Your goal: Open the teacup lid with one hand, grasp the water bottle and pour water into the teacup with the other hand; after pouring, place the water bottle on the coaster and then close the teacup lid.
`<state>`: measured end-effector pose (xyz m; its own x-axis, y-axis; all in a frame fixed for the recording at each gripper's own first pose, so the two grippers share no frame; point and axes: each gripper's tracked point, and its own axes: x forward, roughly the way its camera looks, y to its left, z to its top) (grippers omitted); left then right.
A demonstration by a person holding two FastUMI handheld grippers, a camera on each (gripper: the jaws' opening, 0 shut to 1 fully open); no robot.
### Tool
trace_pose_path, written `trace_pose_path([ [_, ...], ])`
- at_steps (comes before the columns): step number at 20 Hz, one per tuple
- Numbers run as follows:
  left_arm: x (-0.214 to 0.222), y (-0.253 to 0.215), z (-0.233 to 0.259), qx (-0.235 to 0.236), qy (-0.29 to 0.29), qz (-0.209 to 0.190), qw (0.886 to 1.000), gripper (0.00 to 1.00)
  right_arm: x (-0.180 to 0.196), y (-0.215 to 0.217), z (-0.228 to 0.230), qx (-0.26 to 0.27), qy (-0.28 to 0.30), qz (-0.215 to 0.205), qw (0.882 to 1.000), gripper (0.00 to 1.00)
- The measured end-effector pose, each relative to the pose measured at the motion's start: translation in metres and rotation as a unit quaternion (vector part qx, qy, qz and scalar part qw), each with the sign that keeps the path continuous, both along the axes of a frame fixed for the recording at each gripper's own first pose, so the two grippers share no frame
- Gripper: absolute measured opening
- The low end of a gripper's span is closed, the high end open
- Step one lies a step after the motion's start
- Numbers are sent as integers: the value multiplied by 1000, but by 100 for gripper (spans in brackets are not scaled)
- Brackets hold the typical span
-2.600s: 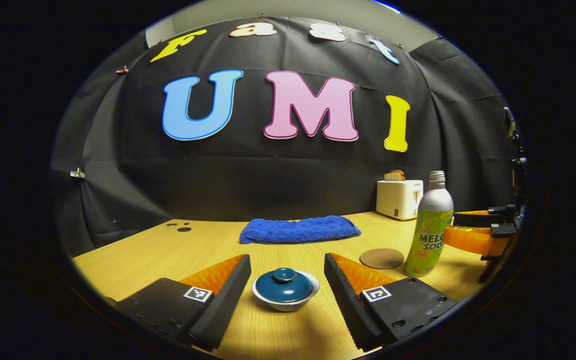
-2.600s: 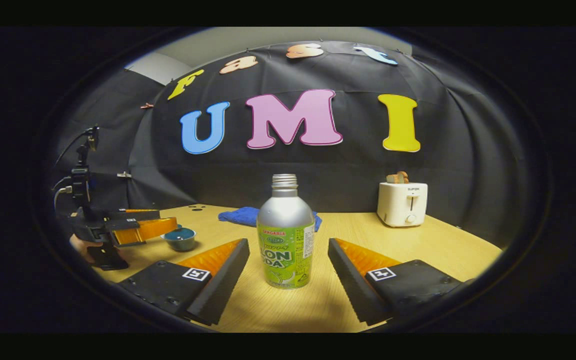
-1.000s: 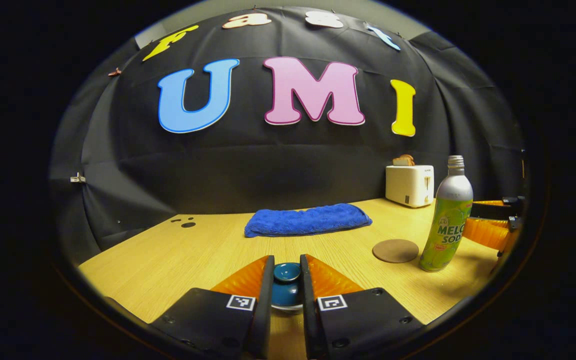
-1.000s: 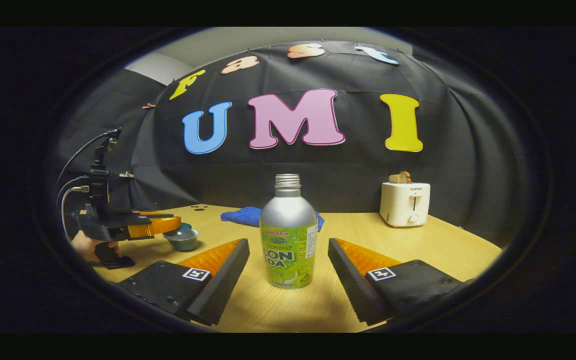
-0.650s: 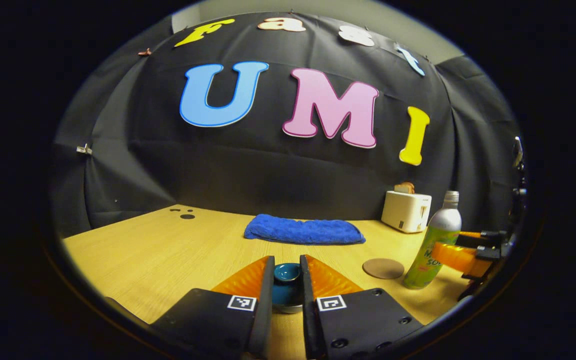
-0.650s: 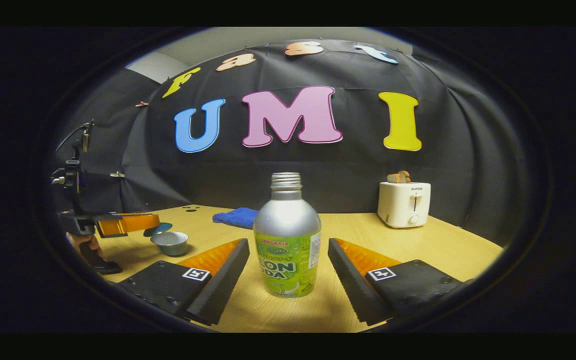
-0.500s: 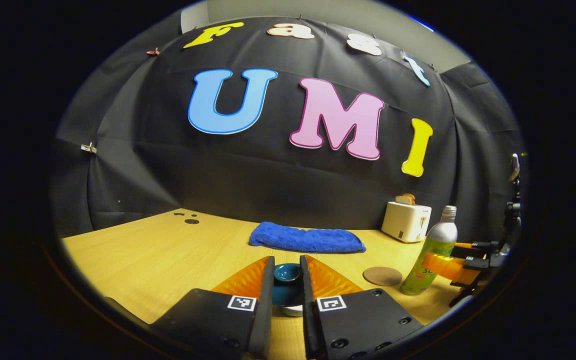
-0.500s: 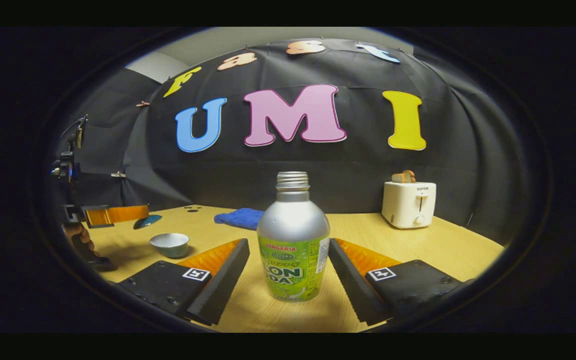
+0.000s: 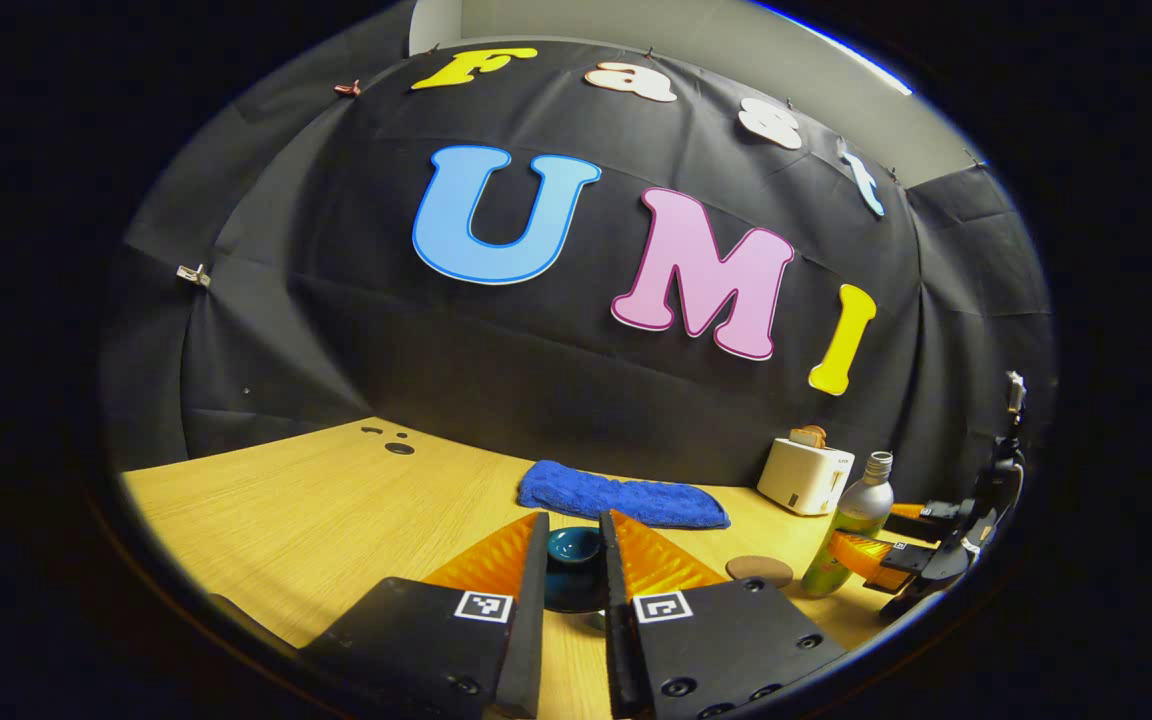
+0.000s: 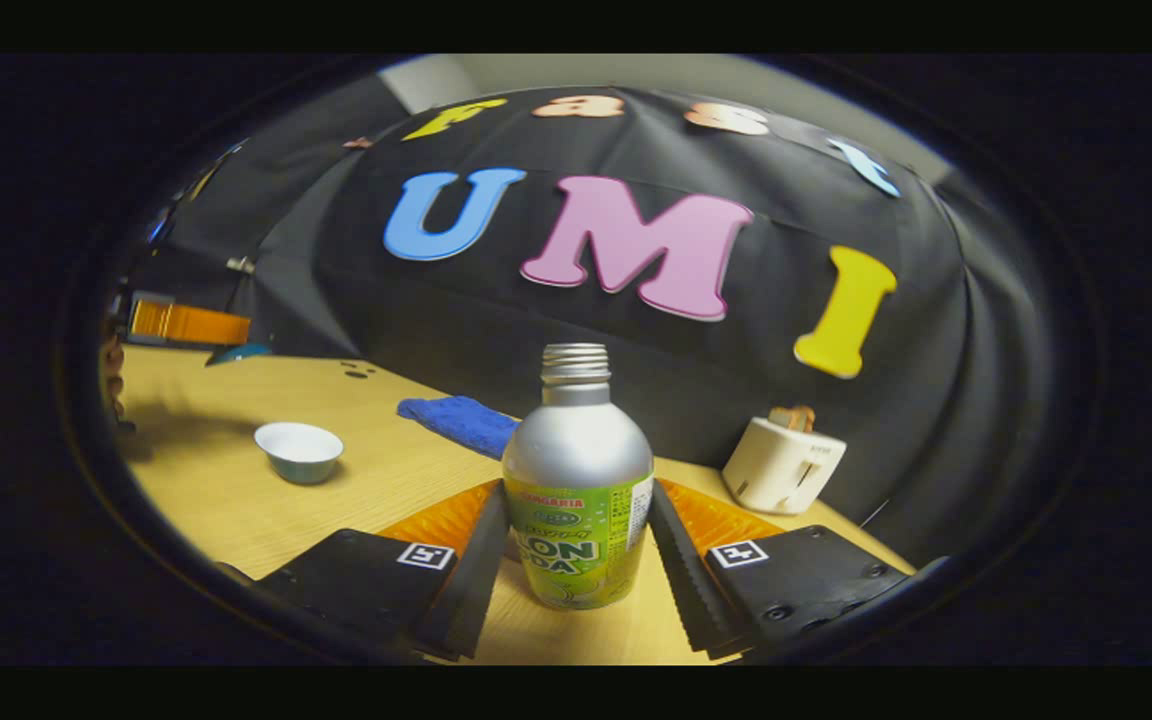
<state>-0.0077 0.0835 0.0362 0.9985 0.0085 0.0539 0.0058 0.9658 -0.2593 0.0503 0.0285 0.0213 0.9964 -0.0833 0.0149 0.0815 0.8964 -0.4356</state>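
Left hand-held gripper [image 9: 572,585] pinched nearly closed, right hand-held gripper [image 10: 576,560] narrowed (tilted)

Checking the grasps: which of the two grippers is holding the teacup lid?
The left gripper, shut on the blue lid and held clear of the open teacup; the right gripper flanks the water bottle.

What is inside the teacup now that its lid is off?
In the right gripper view the teacup stands uncovered, showing a pale, seemingly empty interior; its near wall hides the bottom. The left gripper holds the lid away.

Glossy metal water bottle [image 10: 577,470], wood-grain table [image 10: 236,490]
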Motion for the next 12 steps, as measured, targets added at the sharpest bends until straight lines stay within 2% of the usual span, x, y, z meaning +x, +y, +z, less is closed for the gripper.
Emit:
trace_pose_path([
  [2,0,3,-1,-16,-3,-6,1000,32,13,16,13,-106,0,6,994,77],
  [4,-1,8,1,-26,-5,-8,1000,30,23,33,20,-199,4,14,980,77],
  [5,-1,11,-1,-27,-6,-6,1000,30,27,40,18,-236,8,18,971,73],
  [6,-2,15,-2,-27,-6,-3,1000,32,31,47,15,-267,15,26,963,77],
  [9,-2,22,-2,-31,-5,0,1000,30,35,66,3,-338,29,46,940,77],
  [12,-1,25,-8,-36,0,0,999,30,37,80,-6,-409,28,61,910,77],
])
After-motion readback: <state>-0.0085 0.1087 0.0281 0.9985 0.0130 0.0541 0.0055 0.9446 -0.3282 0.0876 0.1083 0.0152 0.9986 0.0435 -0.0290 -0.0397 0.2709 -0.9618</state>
